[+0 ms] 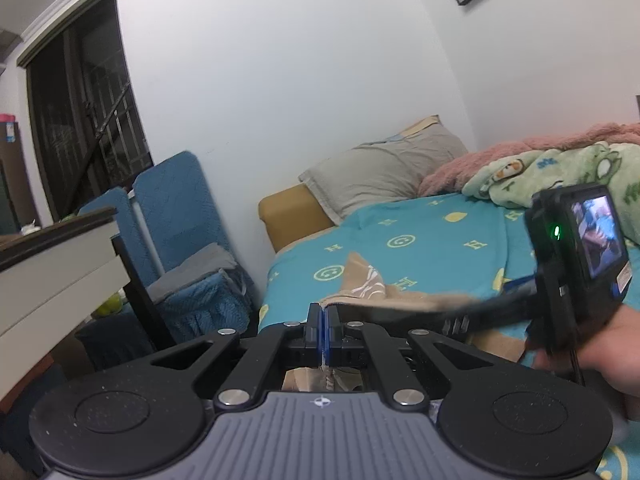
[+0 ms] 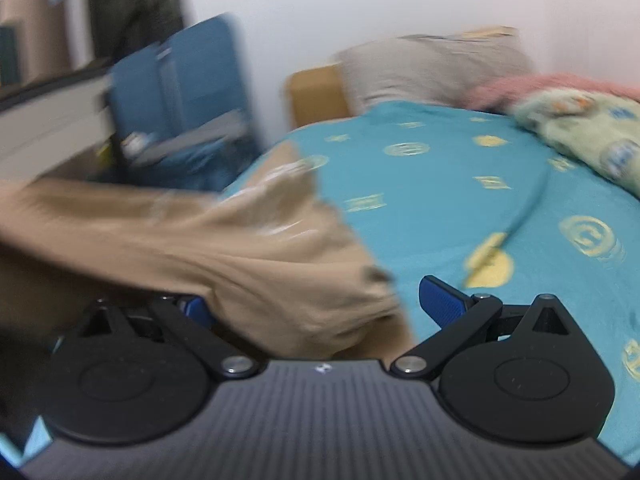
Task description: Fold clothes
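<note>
A tan garment (image 1: pixel 368 284) lies at the near left corner of the bed, on the teal patterned sheet (image 1: pixel 440 248). My left gripper (image 1: pixel 323 316) is shut on an edge of it, lifted off the bed, and cloth shows under the closed pads. In the right wrist view the garment (image 2: pixel 260 248) stretches away to the left, blurred. My right gripper (image 2: pixel 320 304) stands open with a bunch of the cloth between its blue pads (image 2: pixel 440 300), which do not press on it. A hand (image 1: pixel 600 352) holds that gripper's camera body (image 1: pixel 588 236) at the right.
A grey pillow (image 1: pixel 384 176) leans at the head of the bed. Pink (image 1: pixel 480 164) and green (image 1: pixel 560 176) blankets are piled at the far right. Blue-covered chairs (image 1: pixel 176 208) and a white desk (image 1: pixel 52 264) stand left of the bed.
</note>
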